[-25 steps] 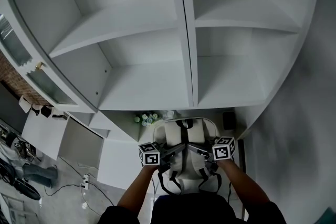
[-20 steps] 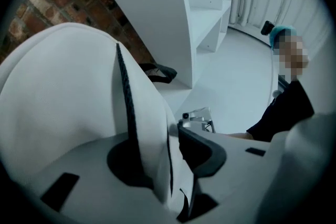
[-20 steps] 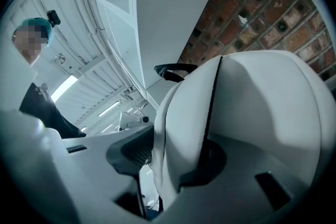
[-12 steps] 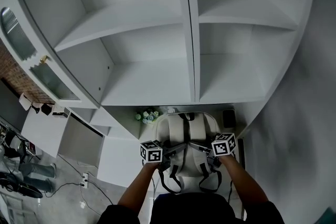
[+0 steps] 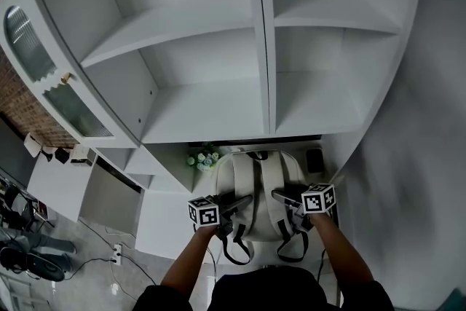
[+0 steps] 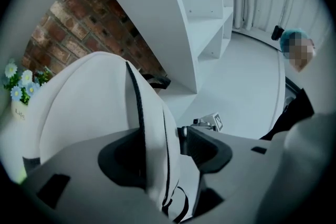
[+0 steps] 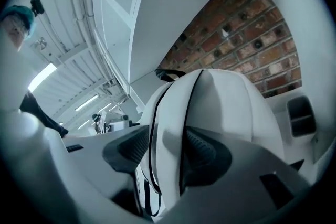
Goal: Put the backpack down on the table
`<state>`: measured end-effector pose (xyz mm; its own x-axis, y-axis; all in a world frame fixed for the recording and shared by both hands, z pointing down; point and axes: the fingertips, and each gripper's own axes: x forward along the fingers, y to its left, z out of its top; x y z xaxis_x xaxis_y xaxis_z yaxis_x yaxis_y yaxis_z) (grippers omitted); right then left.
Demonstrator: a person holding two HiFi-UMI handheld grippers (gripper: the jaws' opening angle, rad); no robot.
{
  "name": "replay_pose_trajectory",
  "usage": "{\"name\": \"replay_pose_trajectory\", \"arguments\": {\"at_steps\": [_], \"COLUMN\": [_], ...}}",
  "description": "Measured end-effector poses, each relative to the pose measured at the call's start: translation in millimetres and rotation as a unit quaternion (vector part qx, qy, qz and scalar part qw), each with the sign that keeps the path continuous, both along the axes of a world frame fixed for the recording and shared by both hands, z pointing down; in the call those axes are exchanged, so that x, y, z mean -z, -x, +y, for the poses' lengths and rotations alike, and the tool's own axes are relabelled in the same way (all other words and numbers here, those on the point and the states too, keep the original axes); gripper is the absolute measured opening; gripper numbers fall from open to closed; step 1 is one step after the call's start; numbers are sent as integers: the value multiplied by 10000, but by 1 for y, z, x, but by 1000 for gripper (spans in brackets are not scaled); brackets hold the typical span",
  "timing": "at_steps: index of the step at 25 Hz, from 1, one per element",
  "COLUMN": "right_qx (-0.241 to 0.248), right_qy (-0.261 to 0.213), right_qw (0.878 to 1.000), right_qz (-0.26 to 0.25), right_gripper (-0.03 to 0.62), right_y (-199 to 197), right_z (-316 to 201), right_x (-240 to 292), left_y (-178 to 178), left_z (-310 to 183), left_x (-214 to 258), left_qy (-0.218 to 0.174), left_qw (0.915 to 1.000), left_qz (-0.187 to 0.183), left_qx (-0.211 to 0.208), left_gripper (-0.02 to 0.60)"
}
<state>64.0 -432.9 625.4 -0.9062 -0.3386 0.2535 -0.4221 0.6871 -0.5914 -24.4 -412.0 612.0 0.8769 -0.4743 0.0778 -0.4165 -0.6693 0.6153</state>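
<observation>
White open shelving fills the background, and the pale table runs beneath its lowest shelf. On that table the cream fabric backpack with black-edged shoulder straps stands upright, straps facing the person. It looks soft and light, probably near empty, so it may slump or tip once unsupported. The padded straps or the top loop at twelve o'clock look like the surest holds. The left gripper and the right gripper have just been opening. Each now stands wide with a strap hanging loosely between its jaws and nothing clamped. A small pot of pale blue and white flowers sits near the pack at ten o'clock, and a small dark box at two o'clock. Either could be knocked if the pack falls sideways. Red brick wall backs the table.
</observation>
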Motion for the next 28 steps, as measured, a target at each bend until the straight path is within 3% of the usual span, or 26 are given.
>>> {"name": "replay_pose_trajectory", "arguments": {"at_steps": [4,10,13,18,24,28], "right_qx": [-339,-466,-444,-403,-413,-210], "right_qy": [72,-138,-364,-677,-1066,-1310], "right_qw": [9993,9987,9977,9963,9934,9911], "right_qz": [-143,151,363,350,23,125], "right_gripper": [215,215,215,213,212,193], "right_y": [-16,-17,-7,15,41,55], "right_z": [4,24,39,71,107,140], "right_x": [5,10,14,30,63,76], "left_y": [12,34,28,23,18,14], "left_z": [4,16,35,59,99,128], "left_x": [-9,-18,-12,-3,36,49], "left_qy": [63,122,-9,-108,-620,-820], "left_qw": [9999,9992,9998,9998,9974,9945], "left_qz": [-126,-89,-193,-156,-56,-310], "left_qx": [100,378,73,-113,-372,-564], "left_gripper": [251,260,302,302,301,281]}}
